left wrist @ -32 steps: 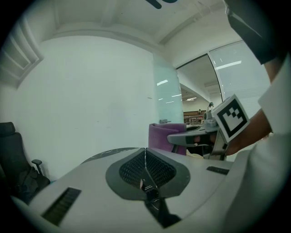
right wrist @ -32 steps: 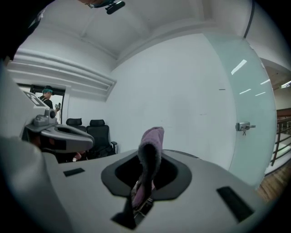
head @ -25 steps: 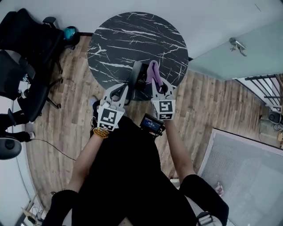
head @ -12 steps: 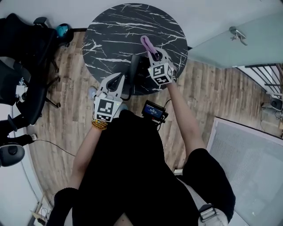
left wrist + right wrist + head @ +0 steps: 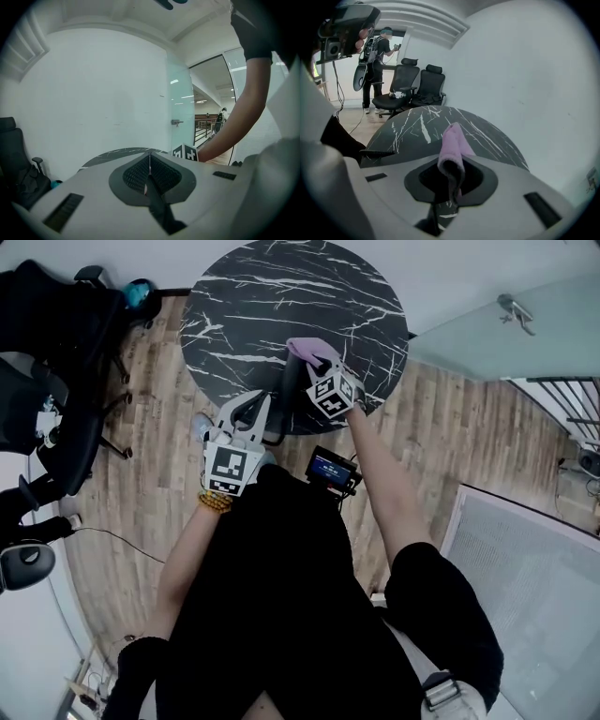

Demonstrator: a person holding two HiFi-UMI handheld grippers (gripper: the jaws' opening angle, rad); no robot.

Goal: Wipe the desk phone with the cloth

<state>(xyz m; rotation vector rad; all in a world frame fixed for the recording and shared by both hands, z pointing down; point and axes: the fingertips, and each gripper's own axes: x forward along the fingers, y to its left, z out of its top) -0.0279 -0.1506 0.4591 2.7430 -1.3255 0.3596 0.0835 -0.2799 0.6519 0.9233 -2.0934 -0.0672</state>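
black marble worktop (image 5: pixel 281 296), desk phone (image 5: pixel 286 401) at its near edge: the right tool (image 5: pixel 319 367), clamped on a folded pink cloth (image 5: pixel 309 350) pointing lengthwise past its tips, hangs over the phone, while the left tool (image 5: pixel 246 409) beside it is closed on nothing.

Folded lilac cloth (image 5: pixel 451 145) — black phone (image 5: pixel 292 401)

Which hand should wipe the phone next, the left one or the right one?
Right. The right tongs are shut on the pink cloth, right by the desk phone. The left tongs are shut on nothing, back at the table's near edge.
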